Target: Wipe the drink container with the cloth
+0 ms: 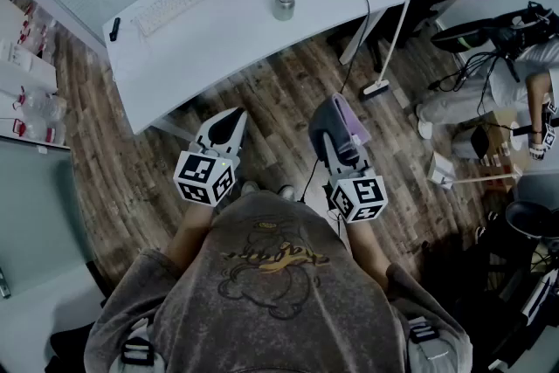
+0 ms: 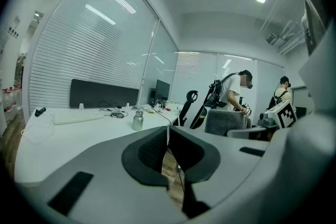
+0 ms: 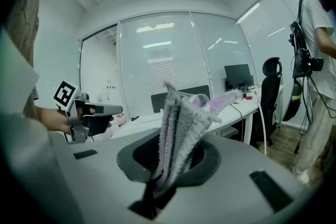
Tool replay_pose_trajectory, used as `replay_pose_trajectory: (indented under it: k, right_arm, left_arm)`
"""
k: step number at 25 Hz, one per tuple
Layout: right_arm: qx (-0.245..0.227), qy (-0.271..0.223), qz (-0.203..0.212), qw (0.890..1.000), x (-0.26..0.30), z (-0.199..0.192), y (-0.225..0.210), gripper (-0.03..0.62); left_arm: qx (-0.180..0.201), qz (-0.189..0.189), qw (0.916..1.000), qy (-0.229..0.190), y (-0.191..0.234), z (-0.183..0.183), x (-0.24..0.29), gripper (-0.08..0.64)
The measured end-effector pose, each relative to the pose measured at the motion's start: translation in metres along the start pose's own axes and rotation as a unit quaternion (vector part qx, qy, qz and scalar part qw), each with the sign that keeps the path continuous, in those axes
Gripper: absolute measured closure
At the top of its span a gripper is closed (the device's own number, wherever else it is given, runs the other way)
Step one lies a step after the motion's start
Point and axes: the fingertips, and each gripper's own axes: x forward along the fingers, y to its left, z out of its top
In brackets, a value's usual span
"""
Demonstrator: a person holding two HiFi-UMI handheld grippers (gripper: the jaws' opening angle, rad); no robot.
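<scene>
The left gripper [image 1: 231, 121] is held with its jaws pressed together and nothing between them, beside the right gripper [image 1: 339, 120], both over the wooden floor [image 1: 279, 96] in front of the person. The right gripper's jaws are clamped on the cloth [image 3: 181, 123], a folded grey and lilac piece that sticks up out of them. The drink container [image 1: 285, 3], a small metal bottle, is seen upright on the white desk [image 1: 218, 39], well apart from both grippers, with a keyboard [image 1: 173, 4] near it.

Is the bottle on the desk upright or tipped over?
Upright: the bottle stands on its base on the desk, cap uppermost.
</scene>
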Motion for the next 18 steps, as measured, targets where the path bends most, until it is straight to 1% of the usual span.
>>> replay_pose_trajectory:
  k: [7, 11, 18]
  right_arm:
    - [0.012, -0.001, 0.010, 1.000, -0.004, 0.001, -0.009, 0.538]
    - [0.010, 0.005, 0.017, 1.000, -0.010, -0.004, -0.016, 0.537]
    - [0.008, 0.008, 0.034, 0.999, -0.016, -0.014, -0.031, 0.537]
  left_arm:
    - [0.000, 0.004, 1.0000, -0.001, -0.012, 0.003, 0.008, 0.529]
    - [0.002, 0.010, 0.9999, -0.002, -0.022, 0.000, 0.010, 0.529]
    - [-0.003, 0.030, 0.9994, -0.014, -0.033, -0.006, 0.013, 0.529]
